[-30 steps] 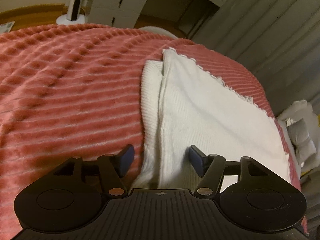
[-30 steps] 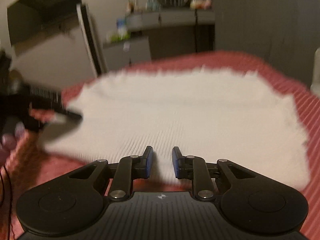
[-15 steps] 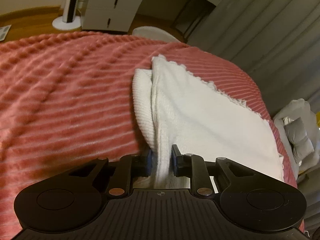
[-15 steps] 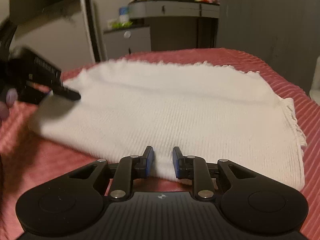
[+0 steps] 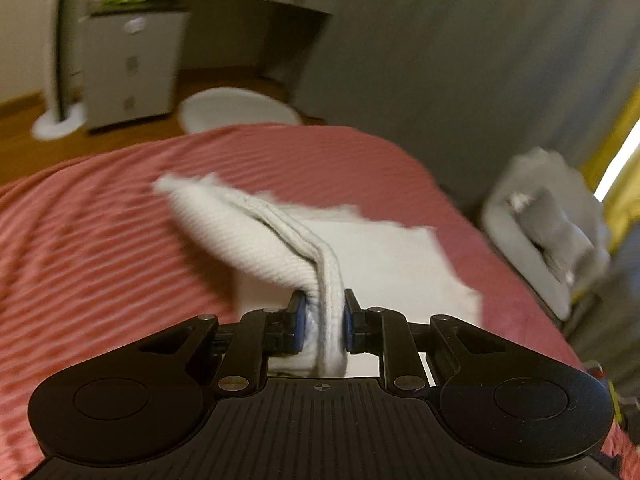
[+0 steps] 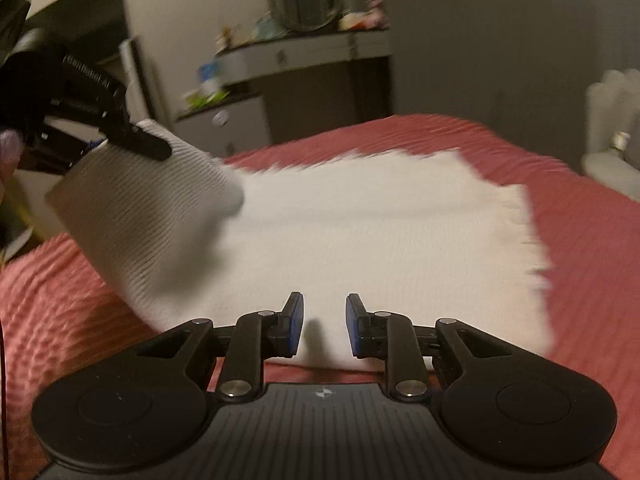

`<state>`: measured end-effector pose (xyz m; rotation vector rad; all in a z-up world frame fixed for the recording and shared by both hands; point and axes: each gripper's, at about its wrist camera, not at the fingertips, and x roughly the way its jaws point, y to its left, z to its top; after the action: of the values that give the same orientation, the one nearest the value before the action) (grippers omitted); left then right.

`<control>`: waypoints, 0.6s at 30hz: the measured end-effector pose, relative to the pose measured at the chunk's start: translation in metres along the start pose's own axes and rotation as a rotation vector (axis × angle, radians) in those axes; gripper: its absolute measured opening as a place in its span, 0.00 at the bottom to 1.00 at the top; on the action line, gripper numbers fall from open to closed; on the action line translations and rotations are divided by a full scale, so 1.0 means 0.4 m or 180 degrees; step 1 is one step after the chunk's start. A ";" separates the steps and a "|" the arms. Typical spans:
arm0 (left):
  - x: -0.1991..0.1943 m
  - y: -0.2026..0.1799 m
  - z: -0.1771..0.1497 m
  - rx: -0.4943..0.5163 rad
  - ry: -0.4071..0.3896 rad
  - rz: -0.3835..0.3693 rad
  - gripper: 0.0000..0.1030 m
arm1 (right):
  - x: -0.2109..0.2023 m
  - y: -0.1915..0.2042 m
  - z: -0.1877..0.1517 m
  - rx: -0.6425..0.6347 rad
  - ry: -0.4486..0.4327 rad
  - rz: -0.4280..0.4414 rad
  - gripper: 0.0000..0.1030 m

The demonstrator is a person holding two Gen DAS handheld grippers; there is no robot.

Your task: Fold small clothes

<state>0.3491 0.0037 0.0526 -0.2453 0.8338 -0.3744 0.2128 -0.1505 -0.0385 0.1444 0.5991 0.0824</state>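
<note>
A white ribbed knit garment lies on the pink striped bedspread. My left gripper is shut on a thick folded edge of the garment and holds it up off the bed, so the cloth drapes away from the pads. In the right wrist view the left gripper shows at the upper left with the raised corner hanging from it. My right gripper hovers over the garment's near edge, its jaws a narrow gap apart with nothing between them.
The bedspread covers the whole bed. Beyond the bed stand a white drawer unit, a round white stool and a desk with small items. Grey curtains and a grey cushion pile are at the right.
The left gripper closed on the garment's folded edge and lifted it up off the bed, swinging towards the right. The right gripper rose slightly; its jaws stayed the same.
</note>
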 end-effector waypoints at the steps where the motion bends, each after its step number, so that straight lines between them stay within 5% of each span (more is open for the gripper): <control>1: 0.018 -0.041 0.000 0.0073 0.0018 -0.0011 0.20 | -0.013 -0.025 0.001 0.0060 -0.0028 -0.0062 0.21; 4: 0.085 -0.152 -0.029 0.0268 0.0068 -0.0034 0.23 | -0.034 -0.094 0.012 0.0260 -0.0055 -0.0152 0.22; 9: 0.155 -0.204 -0.113 0.0236 0.0249 -0.0399 0.45 | -0.037 -0.187 0.008 0.0547 0.0053 -0.0081 0.22; 13: 0.080 -0.185 -0.156 0.0452 0.0078 -0.0269 0.49 | -0.036 -0.235 0.006 0.0618 0.0113 -0.0061 0.22; 15: 0.014 -0.148 -0.169 0.0440 -0.0092 -0.0248 0.63 | -0.027 -0.245 0.014 0.0652 0.0117 -0.0022 0.22; 18: -0.040 -0.089 -0.200 0.0451 -0.0195 0.0081 0.68 | -0.024 -0.250 0.026 0.0799 0.0105 0.0119 0.32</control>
<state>0.2703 -0.0272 0.0241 -0.1138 0.7460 -0.3983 0.2144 -0.2513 -0.0408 0.3983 0.6385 0.0456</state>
